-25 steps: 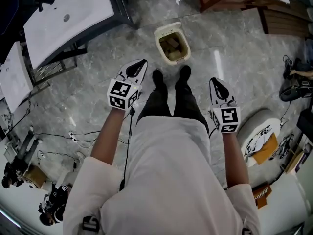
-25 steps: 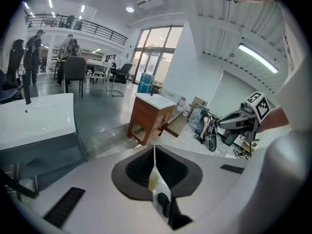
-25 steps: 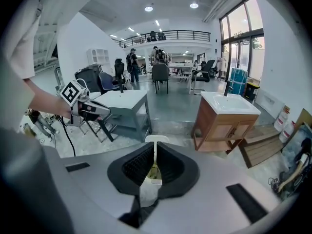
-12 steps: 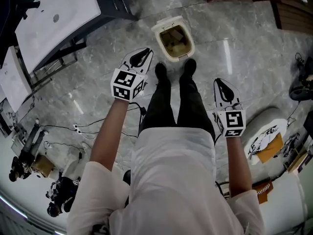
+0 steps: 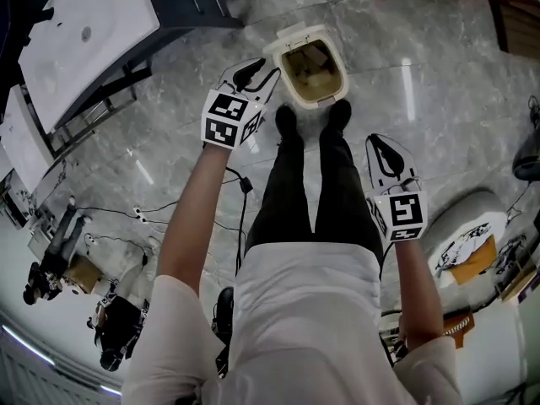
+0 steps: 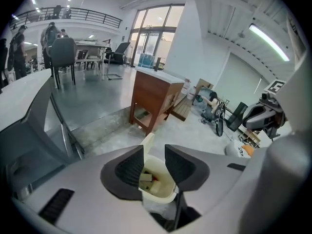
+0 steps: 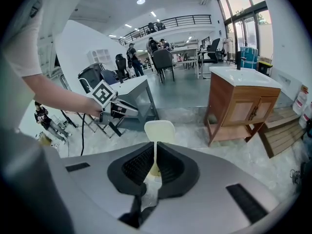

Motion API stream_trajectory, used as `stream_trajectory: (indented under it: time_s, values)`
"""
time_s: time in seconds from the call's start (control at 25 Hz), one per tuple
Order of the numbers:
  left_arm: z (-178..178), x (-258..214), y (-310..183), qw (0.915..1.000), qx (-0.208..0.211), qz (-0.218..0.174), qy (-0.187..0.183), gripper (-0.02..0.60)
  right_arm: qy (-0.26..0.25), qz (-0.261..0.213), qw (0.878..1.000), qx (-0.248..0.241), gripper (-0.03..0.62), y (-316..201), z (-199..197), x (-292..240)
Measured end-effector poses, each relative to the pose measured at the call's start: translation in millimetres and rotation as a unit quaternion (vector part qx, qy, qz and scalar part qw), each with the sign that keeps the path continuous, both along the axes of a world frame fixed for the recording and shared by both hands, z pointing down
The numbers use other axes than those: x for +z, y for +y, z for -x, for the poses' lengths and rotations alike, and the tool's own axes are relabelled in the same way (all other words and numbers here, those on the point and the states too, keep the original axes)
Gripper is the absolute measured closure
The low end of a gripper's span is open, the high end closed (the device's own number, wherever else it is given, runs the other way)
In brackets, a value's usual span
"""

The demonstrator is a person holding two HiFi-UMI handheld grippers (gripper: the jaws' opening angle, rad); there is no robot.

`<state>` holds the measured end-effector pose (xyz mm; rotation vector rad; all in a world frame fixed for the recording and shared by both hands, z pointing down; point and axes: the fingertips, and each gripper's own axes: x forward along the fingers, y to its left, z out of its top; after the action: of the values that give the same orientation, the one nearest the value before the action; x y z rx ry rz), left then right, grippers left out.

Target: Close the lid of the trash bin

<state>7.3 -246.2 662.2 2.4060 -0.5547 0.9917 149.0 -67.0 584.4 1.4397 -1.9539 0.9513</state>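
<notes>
A cream trash bin [image 5: 314,66] stands on the marble floor just ahead of the person's shoes, rubbish showing inside. Its lid [image 5: 295,33] stands up at the far rim. My left gripper [image 5: 257,68] hangs beside the bin's left rim without touching it. Its jaws have just been opening, and between them only the bin [image 6: 157,182] and lid [image 6: 147,141] show further off. My right gripper [image 5: 379,144] is lower and to the right, over the floor, jaws shut with nothing in them [image 7: 155,147]. The upright lid [image 7: 159,130] appears above them.
A wooden cabinet [image 6: 153,99] stands beyond the bin. A white-topped table on a dark frame [image 5: 84,32] fills the left. Cables [image 5: 169,218] trail over the floor at left. A white round seat with papers [image 5: 460,243] sits at right.
Both grippers have sunk, the left one going forward to the bin's left rim. Its jaws, shut before, now stand apart. The bin looks nearer and larger.
</notes>
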Motion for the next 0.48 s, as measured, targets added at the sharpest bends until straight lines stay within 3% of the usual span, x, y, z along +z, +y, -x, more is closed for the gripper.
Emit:
stream_trajectory:
  time_s: [0.48]
  values:
    - [-9.4, 81.0, -30.7, 0.998, 0.013, 0.027, -0.057, 0.378, -0.027, 0.024, 0.999, 0.002, 0.556, -0.3, -6.0, 52.1]
